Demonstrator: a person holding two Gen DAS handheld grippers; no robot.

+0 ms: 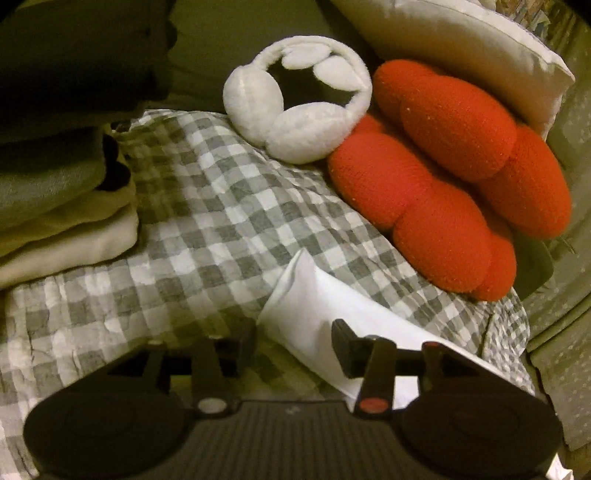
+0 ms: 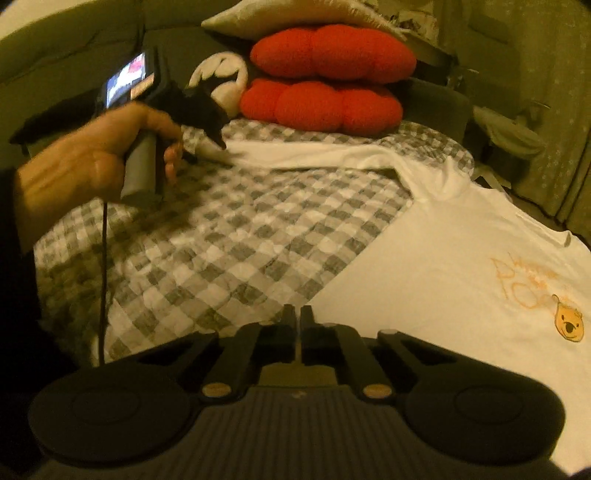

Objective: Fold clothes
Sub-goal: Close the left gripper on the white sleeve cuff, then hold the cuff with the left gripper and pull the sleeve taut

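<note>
Left wrist cam: sits low and close over the checkered bedspread (image 1: 207, 206), looking forward along the left claw (image 1: 295, 332) toward the head of the bed. Red cushions (image 1: 443, 173) and white plush (image 1: 295, 103) fill the upper frame, near. Folded stack (image 1: 62, 221) at left edge.

Right wrist cam: higher and further back, same general heading, tilted down over the right claw (image 2: 297, 321). Sees wider: white T-shirt (image 2: 443, 288) on the right, the hand (image 2: 96, 162) holding the left claw (image 2: 214, 136) at upper left.

Overlap: bedspread (image 2: 221, 240), red cushions (image 2: 325, 77), plush (image 2: 225, 79), the pale pillow (image 2: 295, 18) behind them, the shirt's far sleeve.
</note>
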